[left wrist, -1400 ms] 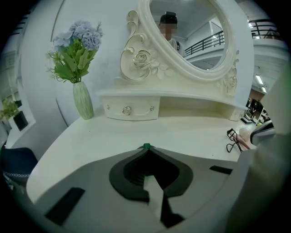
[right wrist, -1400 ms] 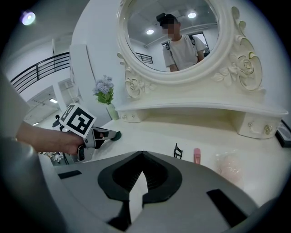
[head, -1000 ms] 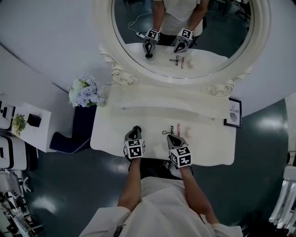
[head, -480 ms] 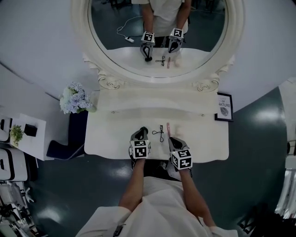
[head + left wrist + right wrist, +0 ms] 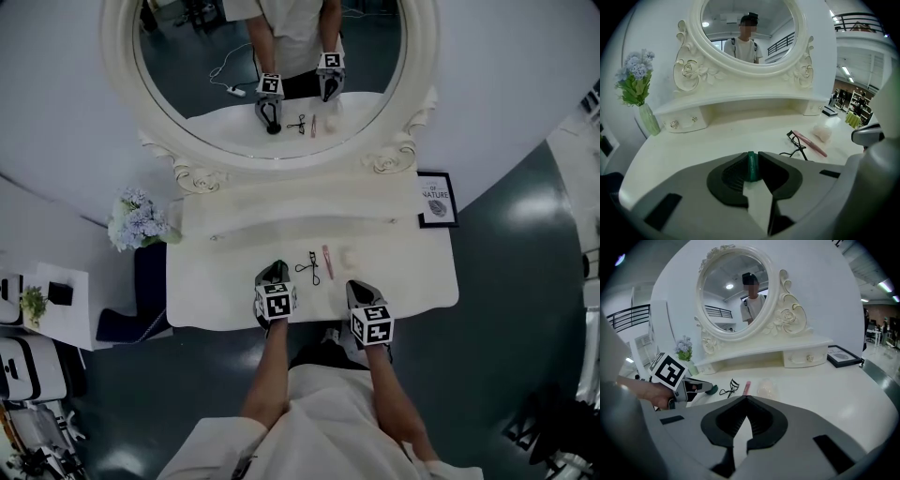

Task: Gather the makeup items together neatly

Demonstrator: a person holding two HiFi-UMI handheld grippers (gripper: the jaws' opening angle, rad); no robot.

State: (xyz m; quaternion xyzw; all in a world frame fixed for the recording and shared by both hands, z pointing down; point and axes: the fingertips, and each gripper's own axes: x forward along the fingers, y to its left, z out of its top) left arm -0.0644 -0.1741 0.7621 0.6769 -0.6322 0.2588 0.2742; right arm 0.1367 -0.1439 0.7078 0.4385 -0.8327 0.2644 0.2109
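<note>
Green stub (image 5: pixel 751 168) between left tongs (image 5: pixel 752 154)

Oval mirror (image 5: pixel 187 75), blue flowers (image 5: pixel 131 217), framed print (image 5: pixel 434 199), white vanity (image 5: pixel 216 281)

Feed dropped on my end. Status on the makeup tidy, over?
Left gripper shut on small green item. Right gripper shut, empty. Black eyelash curler, pink stick, pale round sponge grouped on white vanity top. Nothing blocking.

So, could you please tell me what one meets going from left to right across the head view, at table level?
Flowers, left gripper holding a small green item, eyelash curler, pink stick, round sponge, framed picture.
</note>
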